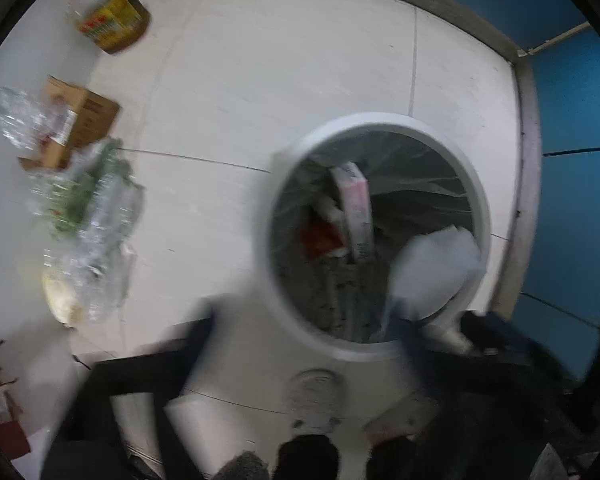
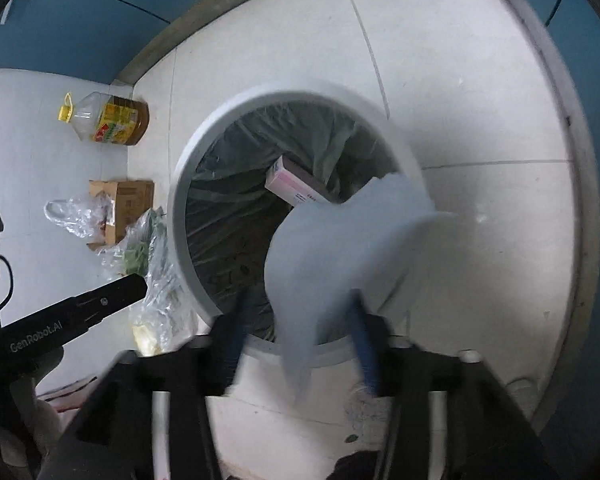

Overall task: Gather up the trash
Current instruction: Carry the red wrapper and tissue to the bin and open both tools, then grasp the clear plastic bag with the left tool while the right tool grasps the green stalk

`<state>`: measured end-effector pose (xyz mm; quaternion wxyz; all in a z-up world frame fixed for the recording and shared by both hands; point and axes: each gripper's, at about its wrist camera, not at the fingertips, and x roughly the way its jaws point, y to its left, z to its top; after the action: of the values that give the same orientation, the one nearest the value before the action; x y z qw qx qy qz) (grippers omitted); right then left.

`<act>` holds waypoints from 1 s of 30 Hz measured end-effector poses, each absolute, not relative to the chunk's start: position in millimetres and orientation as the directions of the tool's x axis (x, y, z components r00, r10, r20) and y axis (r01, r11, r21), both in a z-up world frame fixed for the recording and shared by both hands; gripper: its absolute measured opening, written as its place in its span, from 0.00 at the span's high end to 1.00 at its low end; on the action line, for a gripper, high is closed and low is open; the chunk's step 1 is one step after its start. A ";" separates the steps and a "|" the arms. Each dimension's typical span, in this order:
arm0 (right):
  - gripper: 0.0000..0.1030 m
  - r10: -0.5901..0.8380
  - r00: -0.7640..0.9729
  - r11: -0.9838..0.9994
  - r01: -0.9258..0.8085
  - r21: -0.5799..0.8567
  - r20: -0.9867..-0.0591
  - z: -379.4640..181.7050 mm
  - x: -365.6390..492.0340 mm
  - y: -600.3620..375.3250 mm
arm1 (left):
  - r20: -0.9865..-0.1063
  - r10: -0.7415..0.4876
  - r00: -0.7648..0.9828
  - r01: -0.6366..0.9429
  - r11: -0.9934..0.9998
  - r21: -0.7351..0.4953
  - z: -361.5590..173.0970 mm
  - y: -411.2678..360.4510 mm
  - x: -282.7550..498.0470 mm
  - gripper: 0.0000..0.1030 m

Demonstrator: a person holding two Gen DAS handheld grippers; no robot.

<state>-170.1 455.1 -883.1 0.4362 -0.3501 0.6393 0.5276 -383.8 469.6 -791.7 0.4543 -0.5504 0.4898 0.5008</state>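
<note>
A round white trash bin lined with a clear bag stands on the floor; it also shows in the left wrist view. A pink and white box lies inside it, seen too in the left wrist view. My right gripper is over the bin's near rim with its blue fingers spread. A white sheet of paper hangs blurred between them; it also shows in the left wrist view. My left gripper is blurred, open and empty, beside the bin.
On the white table to the left lie an oil bottle, a cardboard box and clear plastic bags with greens. A blue wall runs behind the tiled floor. A shoe stands near the bin.
</note>
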 end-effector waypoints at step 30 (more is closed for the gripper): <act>0.00 0.368 -0.029 0.080 -0.995 0.063 -0.929 -352.6 -138.2 294.7 | -0.939 0.340 -0.046 -0.999 -0.030 0.038 -324.9 308.2 -352.2 0.00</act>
<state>-138.2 294.7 -352.6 0.5947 -0.3631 0.4317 0.5729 -352.2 308.2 -324.9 0.5622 -0.4009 0.4109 0.5953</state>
